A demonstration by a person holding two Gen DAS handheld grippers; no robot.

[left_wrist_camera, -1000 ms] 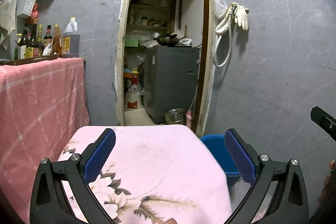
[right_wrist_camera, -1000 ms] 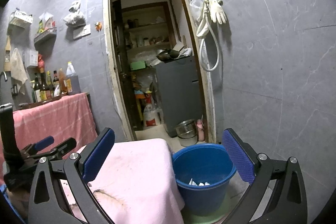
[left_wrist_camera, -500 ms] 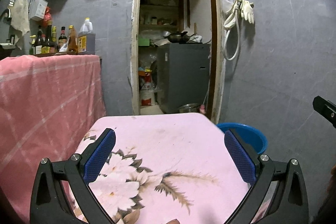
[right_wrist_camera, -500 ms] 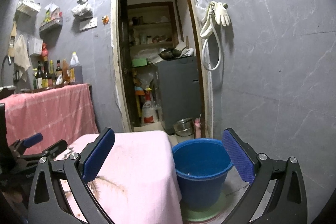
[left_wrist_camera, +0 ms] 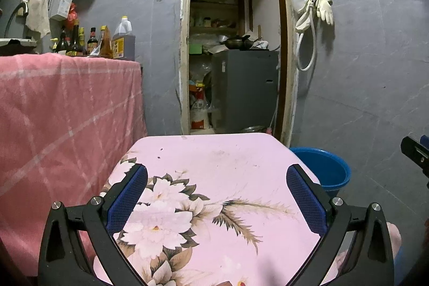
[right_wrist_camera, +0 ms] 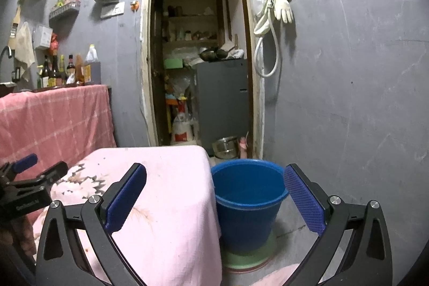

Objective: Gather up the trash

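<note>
A blue bucket (right_wrist_camera: pixel 248 203) stands on the floor on a green base, just right of a small table under a pink floral cloth (left_wrist_camera: pixel 214 178). Its rim (left_wrist_camera: pixel 324 165) peeks past the table's right corner in the left wrist view. My left gripper (left_wrist_camera: pixel 215 199) hangs open over the cloth with nothing between its fingers. My right gripper (right_wrist_camera: pixel 214 200) is open too, empty, straddling the table's right edge and the bucket. The left gripper (right_wrist_camera: pixel 29 178) also shows at the left in the right wrist view. I see no loose trash on the cloth.
A counter draped in pink checked cloth (left_wrist_camera: pixel 67 103) with bottles (left_wrist_camera: pixel 91 44) stands at the left. A doorway (left_wrist_camera: pixel 233 44) straight ahead opens onto a grey fridge (left_wrist_camera: pixel 244 90), sacks and a metal pot (right_wrist_camera: pixel 226 146). Gloves and a hose (right_wrist_camera: pixel 273 18) hang on the grey wall.
Both grippers have pulled back and lowered, so the table and bucket look flatter; the bucket's inside bottom has dropped from sight. Both stayed open and empty.
</note>
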